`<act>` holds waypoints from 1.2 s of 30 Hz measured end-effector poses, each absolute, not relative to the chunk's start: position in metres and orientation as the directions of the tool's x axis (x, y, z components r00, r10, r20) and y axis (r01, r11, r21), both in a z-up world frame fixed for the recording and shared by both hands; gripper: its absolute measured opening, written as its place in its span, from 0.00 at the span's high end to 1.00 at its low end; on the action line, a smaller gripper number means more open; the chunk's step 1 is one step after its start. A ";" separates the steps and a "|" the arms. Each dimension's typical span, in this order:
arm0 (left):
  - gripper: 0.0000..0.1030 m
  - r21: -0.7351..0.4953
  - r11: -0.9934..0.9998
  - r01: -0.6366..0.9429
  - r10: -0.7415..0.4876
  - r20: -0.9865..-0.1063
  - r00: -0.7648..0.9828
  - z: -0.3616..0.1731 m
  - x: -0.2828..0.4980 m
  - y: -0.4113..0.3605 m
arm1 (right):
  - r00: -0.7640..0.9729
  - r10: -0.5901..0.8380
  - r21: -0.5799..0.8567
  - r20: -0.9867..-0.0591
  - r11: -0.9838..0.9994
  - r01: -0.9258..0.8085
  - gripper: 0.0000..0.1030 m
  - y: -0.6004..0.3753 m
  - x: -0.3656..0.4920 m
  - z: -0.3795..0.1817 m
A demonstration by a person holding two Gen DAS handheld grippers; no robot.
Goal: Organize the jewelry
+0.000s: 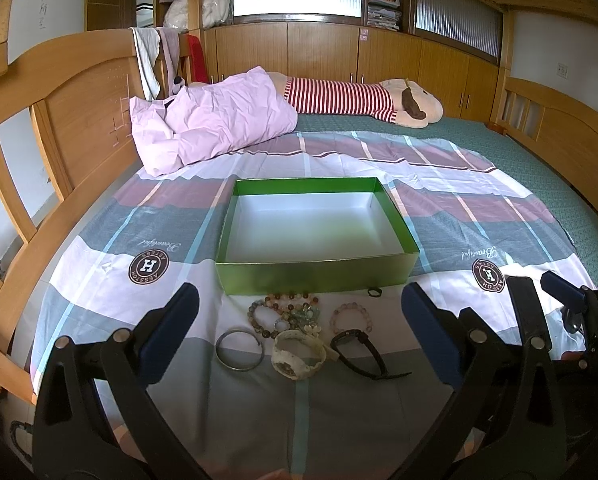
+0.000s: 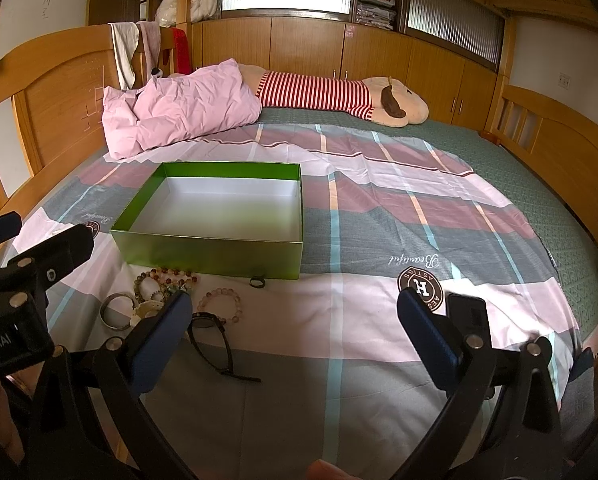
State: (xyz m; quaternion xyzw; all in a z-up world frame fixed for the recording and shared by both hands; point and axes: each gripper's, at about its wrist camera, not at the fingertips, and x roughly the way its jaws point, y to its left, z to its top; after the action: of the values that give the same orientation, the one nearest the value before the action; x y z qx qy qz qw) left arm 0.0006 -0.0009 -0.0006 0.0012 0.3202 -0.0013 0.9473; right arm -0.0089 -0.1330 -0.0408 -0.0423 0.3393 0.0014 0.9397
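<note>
While both tongs [image 1: 299, 316] gape, green box [image 1: 317, 276] w/ jewelry at edge.

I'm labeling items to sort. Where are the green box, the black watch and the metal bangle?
green box [image 1: 315, 278]: left wrist view, front wall.
black watch [image 1: 349, 339]: left wrist view, its face.
metal bangle [image 1: 219, 354]: left wrist view, left rim.

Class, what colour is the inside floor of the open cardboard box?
White, with green walls; the open cardboard box shows best in the left wrist view.
</note>
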 end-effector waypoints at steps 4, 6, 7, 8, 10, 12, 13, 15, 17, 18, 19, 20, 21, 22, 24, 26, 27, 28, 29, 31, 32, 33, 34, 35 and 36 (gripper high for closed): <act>0.03 0.000 1.000 0.003 -0.002 -0.608 0.794 -0.001 0.001 -0.001 | 0.769 -0.026 -0.078 -0.638 0.997 -0.031 0.02 -0.133 -0.009 -0.041; 0.03 0.001 1.000 0.003 -0.002 -0.607 0.794 -0.001 0.001 -0.001 | 0.769 -0.027 -0.078 -0.638 0.996 -0.030 0.02 -0.133 -0.009 -0.041; 0.03 0.001 1.000 0.003 -0.002 -0.607 0.794 -0.001 0.001 -0.001 | 0.769 -0.027 -0.078 -0.638 0.996 -0.031 0.02 -0.133 -0.009 -0.041; 0.03 0.001 1.000 0.003 -0.002 -0.608 0.794 -0.001 0.001 -0.001 | 0.769 -0.027 -0.078 -0.638 0.996 -0.030 0.02 -0.133 -0.009 -0.041; 0.03 0.001 1.000 0.003 -0.002 -0.608 0.794 -0.001 0.001 -0.001 | 0.769 -0.026 -0.078 -0.639 0.997 -0.031 0.02 -0.133 -0.009 -0.041; 0.03 0.000 1.000 0.003 -0.002 -0.608 0.794 -0.001 0.001 -0.001 | 0.769 -0.026 -0.078 -0.639 0.996 -0.031 0.02 -0.133 -0.009 -0.041; 0.03 0.001 1.000 0.003 -0.002 -0.608 0.794 -0.001 0.001 -0.001 | 0.769 -0.027 -0.078 -0.639 0.996 -0.030 0.02 -0.133 -0.009 -0.041; 0.03 0.001 1.000 0.003 -0.002 -0.609 0.793 -0.001 0.001 -0.001 | 0.768 -0.026 -0.078 -0.639 0.997 -0.031 0.02 -0.133 -0.009 -0.042; 0.03 0.000 1.000 0.003 -0.002 -0.609 0.793 -0.001 0.001 -0.001 | 0.768 -0.026 -0.077 -0.640 0.997 -0.031 0.02 -0.133 -0.009 -0.042; 0.03 0.000 1.000 0.003 -0.002 -0.609 0.793 -0.001 0.001 -0.001 | 0.768 -0.026 -0.077 -0.639 0.997 -0.031 0.02 -0.133 -0.009 -0.042; 0.03 0.001 1.000 0.003 -0.002 -0.609 0.793 -0.001 0.001 -0.001 | 0.768 -0.026 -0.078 -0.640 0.997 -0.031 0.02 -0.133 -0.008 -0.042; 0.03 0.000 1.000 0.003 -0.002 -0.609 0.793 -0.004 -0.001 0.000 | 0.768 -0.026 -0.078 -0.640 0.996 -0.031 0.02 -0.133 -0.009 -0.042; 0.03 0.000 1.000 0.003 -0.003 -0.610 0.793 -0.004 -0.001 0.000 | 0.768 -0.026 -0.078 -0.640 0.996 -0.031 0.02 -0.133 -0.009 -0.042; 0.03 0.001 1.000 0.003 -0.002 -0.609 0.793 -0.004 -0.001 0.000 | 0.768 -0.026 -0.077 -0.640 0.997 -0.031 0.02 -0.133 -0.009 -0.042; 0.03 0.000 1.000 0.003 -0.002 -0.610 0.792 -0.004 -0.001 0.000 | 0.768 -0.026 -0.077 -0.640 0.997 -0.030 0.02 -0.133 -0.007 -0.041; 0.03 0.000 1.000 0.004 -0.003 -0.610 0.792 -0.006 -0.002 0.001 | 0.768 -0.026 -0.077 -0.640 0.997 -0.031 0.02 -0.134 -0.005 -0.039; 0.03 0.001 1.000 0.003 -0.002 -0.611 0.792 -0.006 -0.002 0.001 | 0.767 -0.025 -0.077 -0.641 0.997 -0.031 0.02 -0.135 -0.004 -0.039; 0.03 0.001 1.000 0.002 -0.001 -0.612 0.791 -0.006 -0.002 0.001 | 0.767 -0.025 -0.077 -0.641 0.997 -0.031 0.02 -0.136 -0.003 -0.038; 0.03 0.002 1.000 0.001 0.000 -0.615 0.789 -0.008 -0.004 0.002 | 0.767 -0.027 -0.078 -0.641 0.996 -0.030 0.02 -0.136 -0.002 -0.037; 0.03 0.013 1.000 -0.011 0.017 -0.631 0.776 -0.013 -0.003 0.004 | 0.756 -0.043 -0.095 -0.653 0.995 -0.026 0.02 -0.137 0.000 -0.038; 0.03 0.019 1.000 -0.024 0.031 -0.639 0.769 -0.020 -0.004 0.004 | 0.730 -0.079 -0.130 -0.678 0.991 -0.014 0.02 -0.137 0.006 -0.049; 0.03 0.024 0.999 -0.042 0.047 -0.651 0.757 -0.032 -0.002 0.009 | 0.726 -0.083 -0.134 -0.683 0.991 -0.013 0.02 -0.138 0.007 -0.050; 0.03 0.014 0.999 -0.044 0.042 -0.665 0.746 -0.038 -0.001 0.014 | 0.681 -0.123 -0.172 -0.722 0.985 -0.004 0.02 -0.140 0.015 -0.069; 0.03 0.002 0.999 -0.038 0.029 -0.673 0.739 -0.038 0.001 0.016 | 0.668 -0.101 -0.146 -0.737 0.989 -0.011 0.02 -0.141 0.017 -0.077; 0.03 -0.019 0.999 -0.032 0.011 -0.687 0.726 -0.042 0.002 0.019 | 0.643 -0.080 -0.121 -0.762 0.992 -0.020 0.02 -0.144 0.020 -0.084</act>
State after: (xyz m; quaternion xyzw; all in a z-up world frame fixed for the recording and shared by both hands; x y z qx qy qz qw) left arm 0.0019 0.0193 -0.0420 -0.0147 0.3696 0.0116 0.9290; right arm 0.0196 -0.1438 -0.0841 -0.0593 0.4221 -0.0165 0.9044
